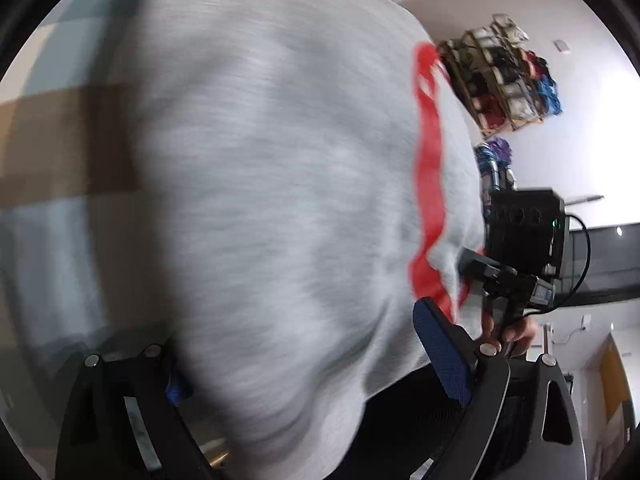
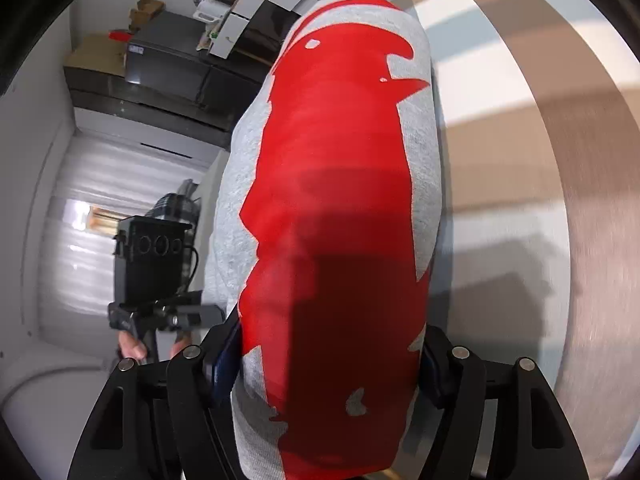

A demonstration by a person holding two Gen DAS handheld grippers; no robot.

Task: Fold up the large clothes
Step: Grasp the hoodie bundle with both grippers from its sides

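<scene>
A large grey garment (image 1: 272,184) with a big red print (image 2: 332,200) hangs lifted between both grippers, above a checked cloth surface. My left gripper (image 1: 312,376) is shut on the grey fabric, which bulges between its blue-padded fingers (image 1: 444,356). My right gripper (image 2: 328,364) is shut on the printed side of the same garment (image 2: 420,152). The right gripper shows in the left wrist view (image 1: 516,268), close to the garment's red edge. The left gripper shows in the right wrist view (image 2: 160,280), just left of the garment.
A checked brown, blue and white cloth (image 1: 60,152) covers the surface below; it also shows in the right wrist view (image 2: 520,120). A shelf of folded clothes (image 1: 504,76) stands by the wall. Dark cabinets and boxes (image 2: 160,64) line the room's side.
</scene>
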